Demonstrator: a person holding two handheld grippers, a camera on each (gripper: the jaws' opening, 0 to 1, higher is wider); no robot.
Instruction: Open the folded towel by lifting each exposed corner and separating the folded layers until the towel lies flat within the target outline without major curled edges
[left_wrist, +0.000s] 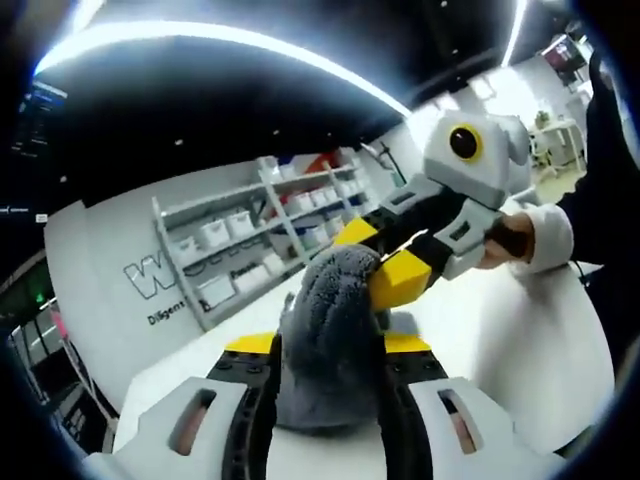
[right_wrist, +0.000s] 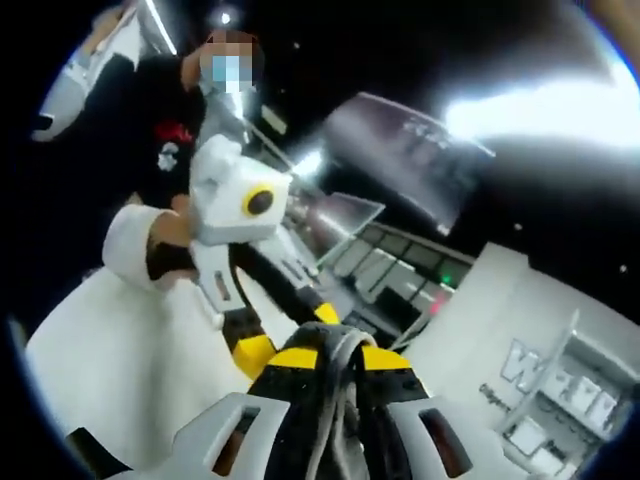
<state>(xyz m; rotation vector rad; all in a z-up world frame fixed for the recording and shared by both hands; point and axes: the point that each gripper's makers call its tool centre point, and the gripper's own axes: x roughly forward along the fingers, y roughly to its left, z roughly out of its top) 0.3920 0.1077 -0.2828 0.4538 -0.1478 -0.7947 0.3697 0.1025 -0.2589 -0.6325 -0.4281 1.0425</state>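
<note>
A: Above the white table (left_wrist: 520, 340), grey towel (left_wrist: 330, 330) bunched, pinched between left gripper (left_wrist: 330, 345) jaws.
B: Right gripper (left_wrist: 400, 262)?
A: Clamped on the far top edge, same towel. Likely held aloft to pull layers apart before laying flat.

ceiling (left_wrist: 200, 110): dark, crossed by a bright light strip (left_wrist: 230, 40) at the frame's top
wall (left_wrist: 100, 260): white, lettered, centre left
shelving (left_wrist: 260, 230): white bins, centre
table (left_wrist: 520, 340): white, lower right
</note>
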